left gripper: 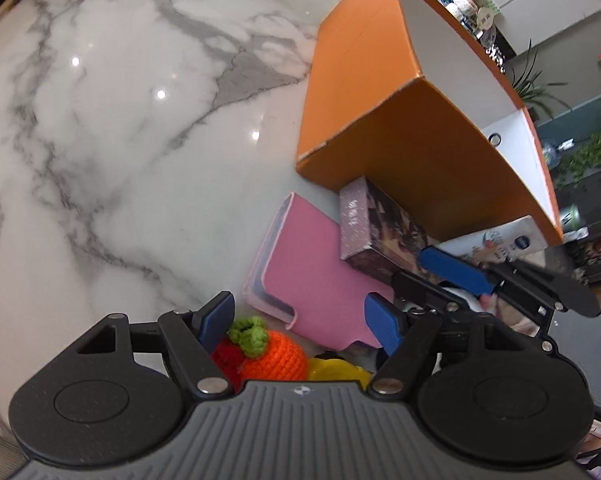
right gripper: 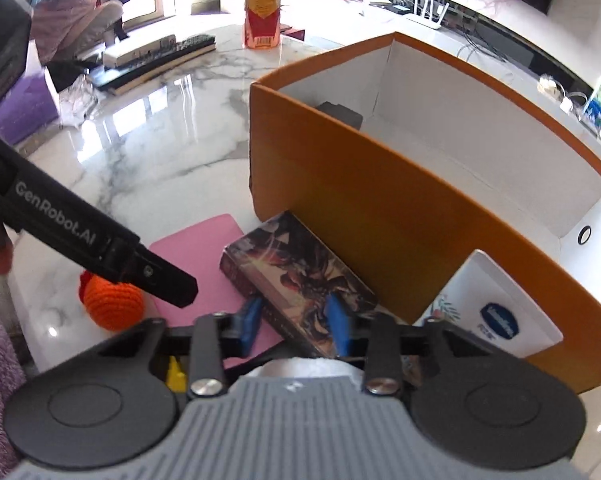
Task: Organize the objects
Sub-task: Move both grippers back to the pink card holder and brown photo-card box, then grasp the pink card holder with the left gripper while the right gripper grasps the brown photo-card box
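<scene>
Two blue claw (right gripper: 296, 330) pads grip glossy printed box (right gripper: 300, 276).

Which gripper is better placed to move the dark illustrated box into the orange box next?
Right. The right gripper already straddles the illustrated box beside the orange box. The left gripper is open over the crocheted orange fruit.
</scene>
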The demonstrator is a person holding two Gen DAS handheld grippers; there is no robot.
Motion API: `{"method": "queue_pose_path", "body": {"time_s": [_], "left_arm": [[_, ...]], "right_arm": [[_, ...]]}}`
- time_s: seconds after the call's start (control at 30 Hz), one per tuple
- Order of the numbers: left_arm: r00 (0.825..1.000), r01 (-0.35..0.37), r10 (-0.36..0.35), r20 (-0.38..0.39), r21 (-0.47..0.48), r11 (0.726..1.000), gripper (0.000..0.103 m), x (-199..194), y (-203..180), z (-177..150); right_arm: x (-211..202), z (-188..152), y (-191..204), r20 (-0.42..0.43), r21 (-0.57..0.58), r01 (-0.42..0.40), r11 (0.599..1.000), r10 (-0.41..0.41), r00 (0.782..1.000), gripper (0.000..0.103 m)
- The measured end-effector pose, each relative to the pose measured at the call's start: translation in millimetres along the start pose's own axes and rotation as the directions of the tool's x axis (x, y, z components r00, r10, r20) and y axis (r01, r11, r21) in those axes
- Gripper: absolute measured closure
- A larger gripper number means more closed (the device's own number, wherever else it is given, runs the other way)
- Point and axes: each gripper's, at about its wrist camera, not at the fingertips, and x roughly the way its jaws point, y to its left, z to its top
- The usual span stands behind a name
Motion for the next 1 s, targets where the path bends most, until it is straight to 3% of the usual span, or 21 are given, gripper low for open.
{"method": "queue_pose_path", "body": {"time_s": [0.03, 0.07, 0.17, 0.23, 0.27, 0.3, 0.33, 0.4, 0.53, 0.7, 0.87, 1.0], "left_arm": [[1.000, 0.015, -0.015, -0.005, -0.020, 1.000, 0.020, 1.0, 1.1, 0.2], [0.999, 0.032, -0.032, -0.007, -0.038, 0.999, 0.019, 1.9, 2.5, 0.5], [1.000, 0.028, -0.027, 0.004, -0.060, 0.998, 0.023, 2.7, 2.1, 0.5], [1.000, 0.020, -0.020, 0.009, -0.080, 0.997, 0.039, 3.1, 2.9, 0.6], [1.000, 0.020, -0.019, 0.010, -0.091, 0.996, 0.043, 3.6, 3.9, 1.2], [1.000, 0.023, -0.022, 0.012, -0.104, 0.994, 0.047, 3.9, 4.9, 1.8], [0.999, 0.031, -0.029, 0.019, -0.118, 0.992, 0.049, 4.1, 6.1, 2.3], [0.996, 0.093, -0.090, 0.027, -0.142, 0.985, 0.060, 2.9, 7.3, 3.6], [0.993, 0.095, -0.086, 0.080, -0.113, 0.989, 0.060, -4.8, -3.7, 6.1], [0.991, 0.118, -0.105, 0.083, -0.166, 0.979, 0.060, -1.0, -2.9, 8.9], [0.980, 0.184, -0.158, 0.118, -0.250, 0.951, 0.056, -2.1, 2.5, 8.6], [0.973, 0.218, -0.190, 0.133, -0.239, 0.946, 0.058, -2.7, -2.9, 12.7]], "right_arm": [[-2.7, 1.1, -4.6, 0.002, 0.035, -0.022, 0.999, 0.022, 1.000, 0.083], [-5.4, 2.3, -9.1, 0.009, 0.068, -0.042, 0.997, 0.041, 0.999, 0.101], [-7.2, 4.1, -17.0, 0.002, 0.118, -0.066, 0.991, 0.067, 0.998, 0.103], [-8.7, 2.5, -18.3, 0.000, 0.123, -0.063, 0.990, 0.063, 0.998, 0.096], [-8.8, 1.4, -18.1, -0.004, 0.118, -0.044, 0.992, 0.045, 0.999, 0.087], [-7.8, -0.1, -17.3, -0.011, 0.110, -0.020, 0.994, 0.021, 1.000, 0.069], [-5.3, -1.0, -15.1, -0.020, 0.105, 0.004, 0.994, -0.002, 1.000, 0.064], [-1.8, -3.6, -11.4, -0.020, 0.086, 0.018, 0.996, -0.016, 1.000, 0.063], [0.1, -1.2, -12.9, -0.014, 0.109, -0.001, 0.994, 0.002, 1.000, 0.061], [2.8, 0.5, -10.8, -0.016, 0.075, -0.030, 0.997, 0.031, 0.999, 0.044], [5.1, 0.8, -7.6, -0.012, 0.060, -0.021, 0.998, 0.022, 1.000, 0.041], [0.0, 3.4, -10.5, -0.003, 0.074, -0.058, 0.996, 0.059, 0.998, 0.041]]}}
